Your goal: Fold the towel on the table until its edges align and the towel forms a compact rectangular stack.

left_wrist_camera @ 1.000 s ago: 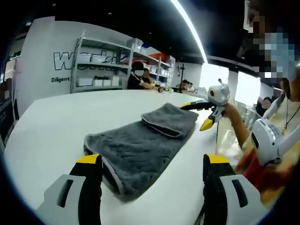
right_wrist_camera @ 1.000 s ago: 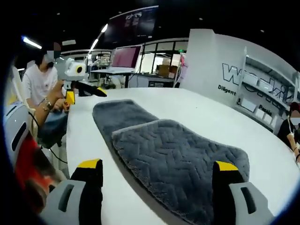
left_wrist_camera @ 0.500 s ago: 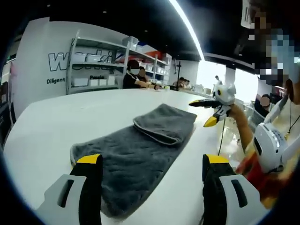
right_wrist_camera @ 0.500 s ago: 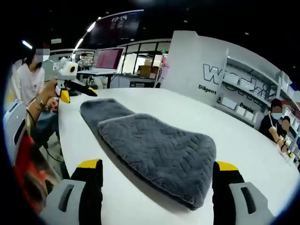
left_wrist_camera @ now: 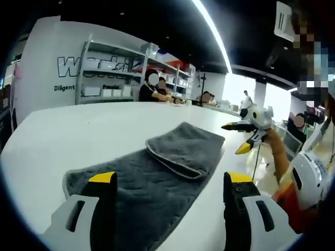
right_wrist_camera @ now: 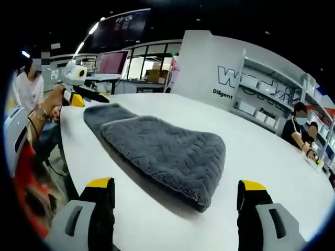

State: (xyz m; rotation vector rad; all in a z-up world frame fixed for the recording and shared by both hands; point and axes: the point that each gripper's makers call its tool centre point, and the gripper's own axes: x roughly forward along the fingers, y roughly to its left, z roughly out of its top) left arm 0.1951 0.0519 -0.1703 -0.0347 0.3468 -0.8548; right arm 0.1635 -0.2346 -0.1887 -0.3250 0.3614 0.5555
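- My left gripper (left_wrist_camera: 166,184) hangs low over the near end of the grey towel (left_wrist_camera: 157,170), jaws spread, pinching nothing.
- Towel lies on the white table (left_wrist_camera: 78,125), far end folded back on itself.
- My right gripper (right_wrist_camera: 175,191), jaws also wide apart and empty, faces that folded end.

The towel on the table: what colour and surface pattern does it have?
Dark grey towel with a zigzag, herringbone-like texture, clearest in the right gripper view.
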